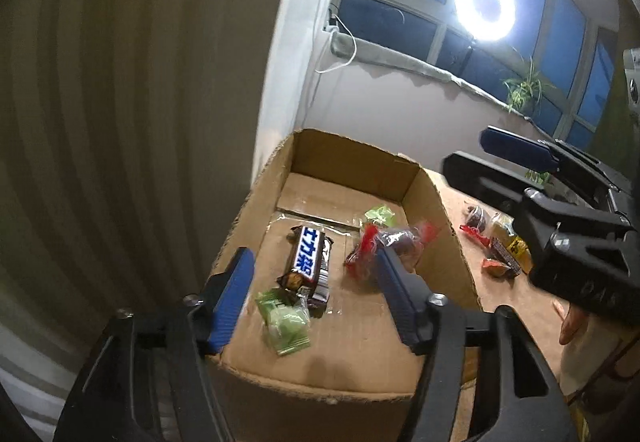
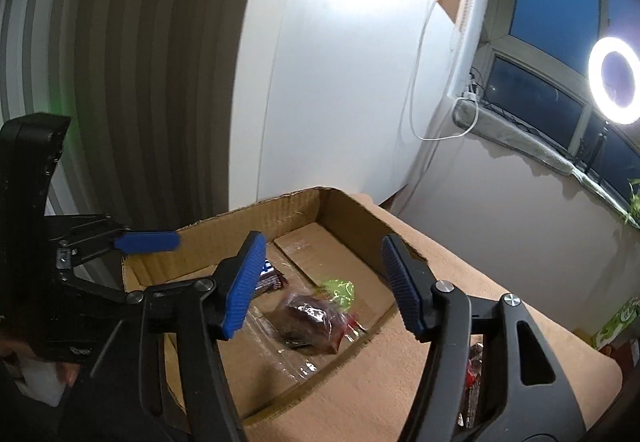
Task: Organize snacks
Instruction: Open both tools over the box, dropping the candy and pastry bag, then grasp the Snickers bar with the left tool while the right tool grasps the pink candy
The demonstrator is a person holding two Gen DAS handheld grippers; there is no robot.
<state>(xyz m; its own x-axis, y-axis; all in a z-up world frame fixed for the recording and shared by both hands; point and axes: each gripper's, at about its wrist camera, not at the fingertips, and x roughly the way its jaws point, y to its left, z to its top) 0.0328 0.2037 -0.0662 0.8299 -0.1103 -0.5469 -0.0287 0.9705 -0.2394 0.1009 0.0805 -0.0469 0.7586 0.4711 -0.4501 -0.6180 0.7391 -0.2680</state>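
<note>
The left gripper hangs over the near end of the cardboard box, its blue fingers spread with nothing pinched. Between them on the box floor lie a pale green wrapped candy and, just beyond, a brown chocolate bar with bold white-and-blue Chinese characters; I cannot read them with certainty. A red-ended dark sweet lies by the right-hand finger. The right gripper is likewise spread and empty above the box, that sweet lying below the gap. Further right, more snacks lie on the desk.
</note>
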